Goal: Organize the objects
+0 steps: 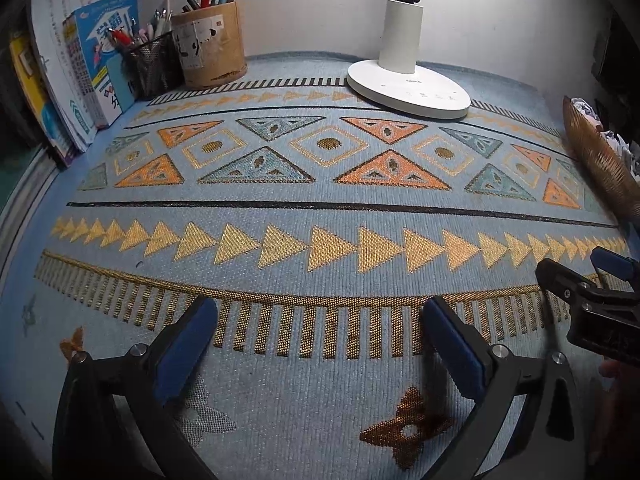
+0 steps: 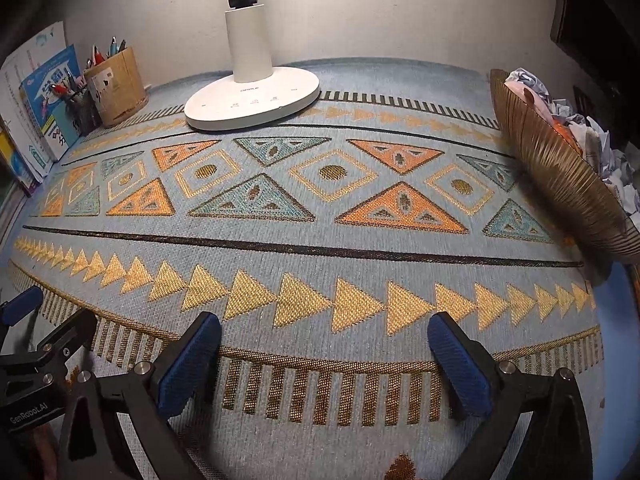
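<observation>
While both tongs (image 1: 320,344) (image 2: 324,360) gape, mat (image 1: 320,216) centre lies bare.

"GenRobot.AI" is printed on the left claw (image 2: 24,320); the books' (image 1: 104,60) Chinese characters are unreadable

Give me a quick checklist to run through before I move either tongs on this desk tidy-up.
1. Left tongs open and holding nothing: ok.
2. Right tongs open and holding nothing: ok.
3. Mat ahead of both tongs free of loose items: ok.
4. Gold bowl of crumpled paper sitting level: not ok, it looks tilted.
5. Pens upright in the wooden holder and mesh cup: ok.
6. Which item to organize next: cannot tell.
</observation>
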The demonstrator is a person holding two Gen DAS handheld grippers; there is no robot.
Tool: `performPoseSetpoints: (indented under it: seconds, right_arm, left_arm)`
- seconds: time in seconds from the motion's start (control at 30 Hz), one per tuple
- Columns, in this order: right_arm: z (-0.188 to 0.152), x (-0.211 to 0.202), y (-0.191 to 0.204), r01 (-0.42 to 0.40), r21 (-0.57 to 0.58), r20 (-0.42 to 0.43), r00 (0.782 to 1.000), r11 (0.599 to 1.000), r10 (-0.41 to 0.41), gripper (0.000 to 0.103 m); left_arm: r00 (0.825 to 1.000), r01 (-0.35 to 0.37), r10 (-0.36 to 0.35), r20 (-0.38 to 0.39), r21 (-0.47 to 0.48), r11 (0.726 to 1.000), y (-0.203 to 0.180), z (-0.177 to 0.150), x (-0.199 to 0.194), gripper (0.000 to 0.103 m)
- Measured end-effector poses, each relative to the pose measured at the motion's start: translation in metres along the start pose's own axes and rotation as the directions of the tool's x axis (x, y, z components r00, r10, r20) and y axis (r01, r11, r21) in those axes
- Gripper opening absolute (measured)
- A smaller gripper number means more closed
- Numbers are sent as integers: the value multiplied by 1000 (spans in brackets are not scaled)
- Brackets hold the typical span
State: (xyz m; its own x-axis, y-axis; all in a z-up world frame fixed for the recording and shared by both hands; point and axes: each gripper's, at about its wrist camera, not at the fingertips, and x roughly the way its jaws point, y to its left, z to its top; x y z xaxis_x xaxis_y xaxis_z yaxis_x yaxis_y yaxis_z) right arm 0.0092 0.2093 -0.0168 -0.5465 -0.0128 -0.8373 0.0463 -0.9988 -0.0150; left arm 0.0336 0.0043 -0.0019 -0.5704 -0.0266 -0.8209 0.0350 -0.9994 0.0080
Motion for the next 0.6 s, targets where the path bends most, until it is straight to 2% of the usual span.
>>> performPoseSetpoints:
  seconds: [0.17,0.3,0.43,0.5,0.6]
  right_arm:
    - [2,0,14,-41,-30,-2,999,999,41,103]
    - [2,0,30,-14,-42,4,1000,999,14,103]
    - [-1,0,30,2,15,18,1000,1000,-2,103]
    - [-3,-1,30,2,18,29,1000,1000,-2,103]
    - [-7,-4,31,3,18,49,999,1000,-4,103]
  left_arm:
    - [1000,-6,6,0,-24,1000,6,5,4,103]
    - [1000,-16,16,4,-21,1000,8,6,5,103]
    - [998,-56,56,6,-62,997,28,13,9,103]
    - [1000,-26,27,11,-82,996,39,14,10,102]
    - [999,-36,37,5,-68,997,41,13,11,103]
